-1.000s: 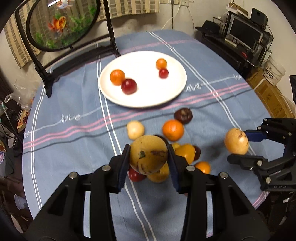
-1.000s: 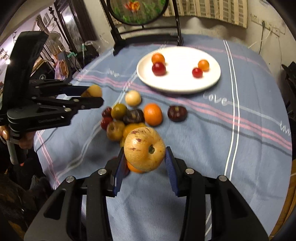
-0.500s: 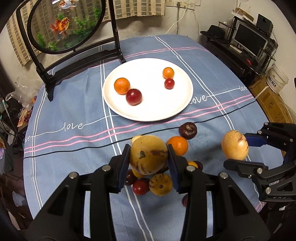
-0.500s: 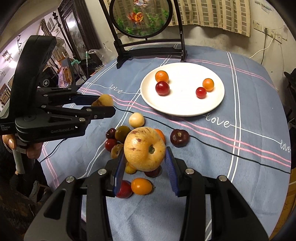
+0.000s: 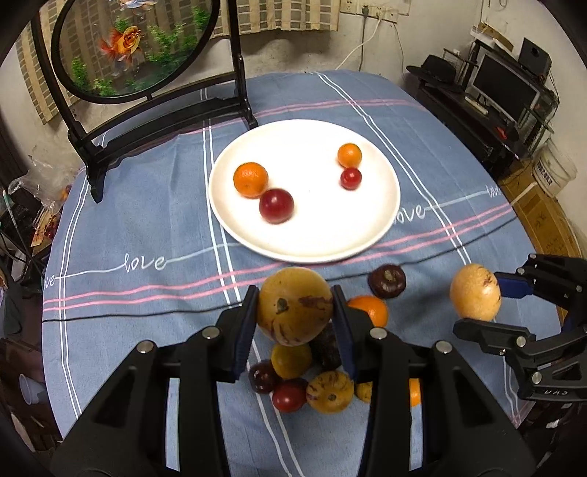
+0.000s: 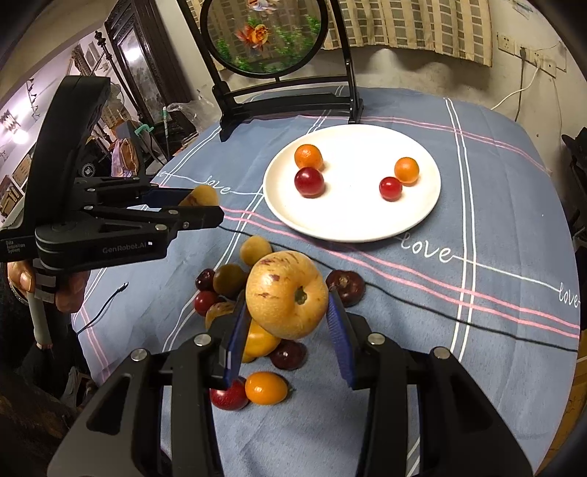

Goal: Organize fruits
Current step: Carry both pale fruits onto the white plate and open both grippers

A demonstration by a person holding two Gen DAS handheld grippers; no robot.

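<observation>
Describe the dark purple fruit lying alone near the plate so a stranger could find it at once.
Start at the white plate on the blue tablecloth. Just off its near rim, across the pink stripes, lies the dark purple fruit, beside the black cable. It is the darkest fruit near the plate, has a pale stem scar on top, and sits apart from the heap of yellow, orange and red fruit.

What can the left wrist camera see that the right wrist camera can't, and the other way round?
Only the left view shows the monitor and white bucket off to the side. Only the right view shows the hand holding the left gripper, and a dark cabinet. Both show the plate with four fruits, the fruit pile, the goldfish screen, and a yellow fruit in each gripper.
</observation>
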